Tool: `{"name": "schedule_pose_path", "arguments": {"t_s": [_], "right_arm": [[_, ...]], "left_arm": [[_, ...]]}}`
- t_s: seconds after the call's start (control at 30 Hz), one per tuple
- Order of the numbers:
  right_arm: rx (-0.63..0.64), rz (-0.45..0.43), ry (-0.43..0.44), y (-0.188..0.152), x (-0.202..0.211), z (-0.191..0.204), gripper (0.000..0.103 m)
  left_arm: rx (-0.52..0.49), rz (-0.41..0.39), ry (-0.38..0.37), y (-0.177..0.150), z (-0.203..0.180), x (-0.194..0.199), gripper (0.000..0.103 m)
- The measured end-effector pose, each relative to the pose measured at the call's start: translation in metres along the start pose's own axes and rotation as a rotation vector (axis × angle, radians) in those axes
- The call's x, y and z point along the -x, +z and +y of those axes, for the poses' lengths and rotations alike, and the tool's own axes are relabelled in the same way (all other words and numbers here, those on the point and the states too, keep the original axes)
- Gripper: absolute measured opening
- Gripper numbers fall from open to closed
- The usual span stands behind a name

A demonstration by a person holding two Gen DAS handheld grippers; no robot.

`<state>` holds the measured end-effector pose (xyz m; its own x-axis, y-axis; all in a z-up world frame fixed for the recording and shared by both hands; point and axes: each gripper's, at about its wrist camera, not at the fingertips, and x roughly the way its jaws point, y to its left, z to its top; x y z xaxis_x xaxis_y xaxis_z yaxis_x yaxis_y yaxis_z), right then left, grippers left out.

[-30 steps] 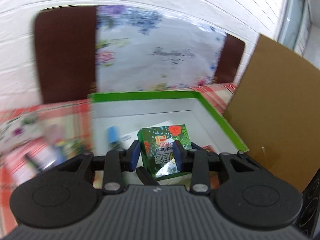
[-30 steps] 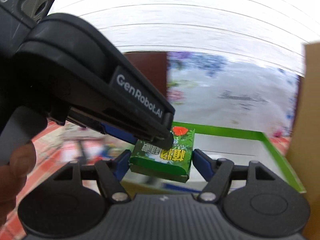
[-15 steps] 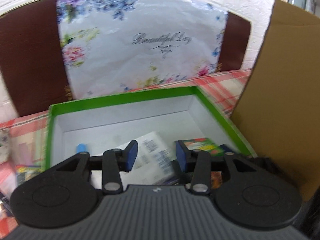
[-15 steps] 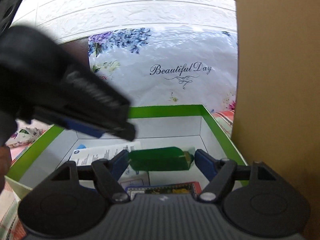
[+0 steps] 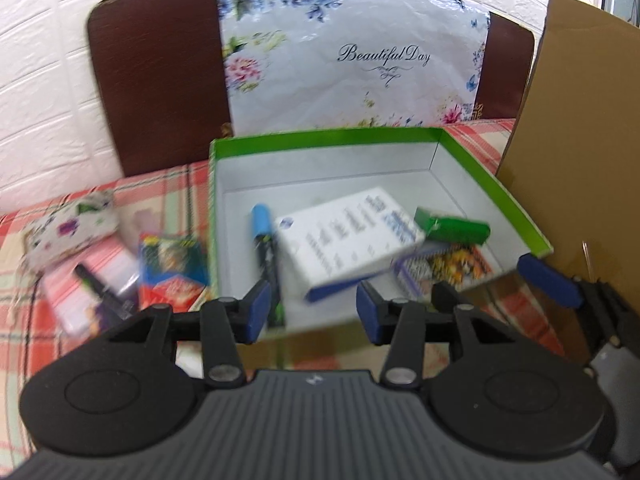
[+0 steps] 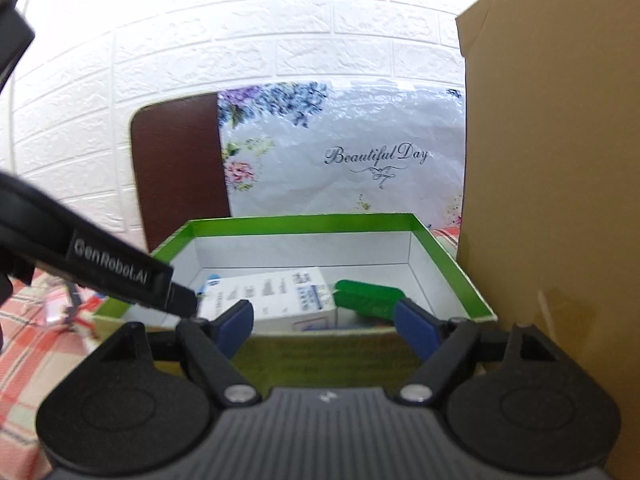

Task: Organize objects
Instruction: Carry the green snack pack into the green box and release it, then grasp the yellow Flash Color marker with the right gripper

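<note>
A small green box (image 5: 452, 228) (image 6: 368, 298) lies inside the green-rimmed container (image 5: 320, 140) (image 6: 300, 226), leaning on a white box with blue print (image 5: 348, 240) (image 6: 272, 294). A blue-capped marker (image 5: 264, 248) and a patterned packet (image 5: 448, 266) lie in there too. My left gripper (image 5: 312, 314) hangs at the container's near edge with its jaws opening and nothing between them. My right gripper (image 6: 326, 326) hovers before the near wall, jaws opening, also holding nothing. One finger (image 5: 548, 282) of the right gripper shows in the left wrist view.
On the checked tablecloth left of the container lie a floral pouch (image 5: 68, 224), a pink case (image 5: 92, 284) and a colourful packet (image 5: 172, 264). A cardboard sheet (image 5: 580, 160) stands to the right. A floral bag (image 5: 352, 60) and a brown chair back (image 5: 160, 92) are behind.
A second ago the small green box was held over the container between the grippers. Now it lies inside, and both grippers have drawn back with their jaws wider.
</note>
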<state>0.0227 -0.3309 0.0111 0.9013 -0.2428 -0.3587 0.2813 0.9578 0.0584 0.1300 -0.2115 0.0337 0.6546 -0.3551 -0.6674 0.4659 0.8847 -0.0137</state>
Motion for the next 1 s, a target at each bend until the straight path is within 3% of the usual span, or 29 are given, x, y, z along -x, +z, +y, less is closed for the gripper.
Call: {"name": "schedule_pose_path", "arguments": {"t_s": [0.07, 0.57, 1.0], "right_arm": [[0.000, 0.001, 0.015, -0.002, 0.012, 0.004, 0.080], [0.050, 0.010, 0.090, -0.013, 0.070, 0.033, 0.080], [0.130, 0.049, 0.175, -0.015, 0.077, 0.075, 0.061]], "left_arm": [[-0.006, -0.016, 0.020, -0.009, 0.002, 0.010, 0.054], [0.023, -0.015, 0.069, -0.052, 0.026, 0.054, 0.055], [0.070, -0.009, 0.140, -0.072, 0.067, 0.066, 0.060]]}}
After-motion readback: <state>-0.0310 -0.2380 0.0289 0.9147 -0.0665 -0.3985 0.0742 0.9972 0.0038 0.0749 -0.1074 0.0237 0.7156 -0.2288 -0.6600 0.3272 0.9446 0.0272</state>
